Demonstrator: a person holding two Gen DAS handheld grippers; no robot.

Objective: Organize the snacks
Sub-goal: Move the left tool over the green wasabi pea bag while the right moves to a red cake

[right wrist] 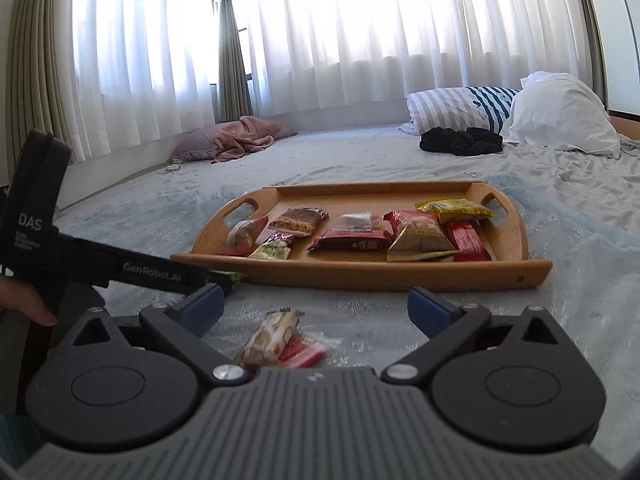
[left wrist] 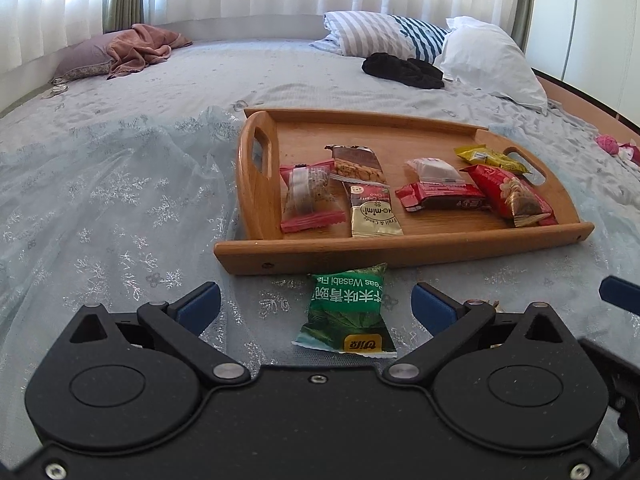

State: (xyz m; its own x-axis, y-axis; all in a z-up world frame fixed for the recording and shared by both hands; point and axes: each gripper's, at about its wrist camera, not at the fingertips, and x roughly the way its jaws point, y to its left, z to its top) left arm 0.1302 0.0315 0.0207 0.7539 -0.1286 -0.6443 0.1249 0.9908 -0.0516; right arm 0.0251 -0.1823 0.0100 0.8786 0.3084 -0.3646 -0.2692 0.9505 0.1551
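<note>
A big bed (left wrist: 160, 92) with a pale blue cover fills the room, and white curtains (right wrist: 360, 40) hang behind it. Pillows (left wrist: 488, 56) lie at the far end. On the bed sits a wooden tray (left wrist: 400, 244) with two handles. Many snacks lie in the tray, side by side, some on top of each other. A green snack bag (left wrist: 346, 312) lies flat on the bed, just in front of the tray's near edge. It sits between the wide open sides of the left tool (left wrist: 316, 304), and nothing is touching it. A small nut bar (right wrist: 280, 340) in a clear and red wrapper lies on the bed too, near the tray. The right tool (right wrist: 316, 304) is wide open around it and holds nothing.
</note>
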